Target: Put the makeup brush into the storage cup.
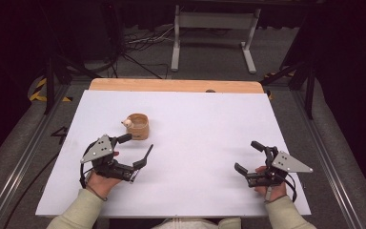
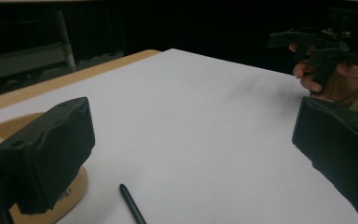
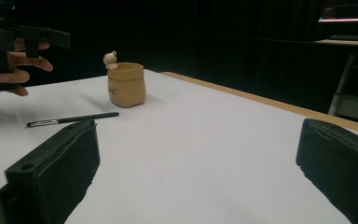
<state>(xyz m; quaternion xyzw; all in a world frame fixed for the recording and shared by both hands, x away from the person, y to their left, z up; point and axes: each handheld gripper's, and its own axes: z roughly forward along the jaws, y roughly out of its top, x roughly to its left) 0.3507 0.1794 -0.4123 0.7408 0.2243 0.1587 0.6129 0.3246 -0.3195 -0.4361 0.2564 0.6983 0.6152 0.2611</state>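
Pen (image 3: 72, 119) lies flat on the white table (image 1: 205, 129), between my left gripper's (image 1: 137, 149) jaws, which stand wide apart and hold nothing. Just beyond its far jaw sits a tan cup (image 1: 137, 126) with a small figure on its rim. My right gripper (image 1: 249, 156), well apart, is spread wide too, empty.

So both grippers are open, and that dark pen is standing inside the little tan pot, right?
Not quite. Both grippers, the left gripper and the right gripper, are open, but the pen lies flat on the white table beside the tan pot, as the right gripper view shows.
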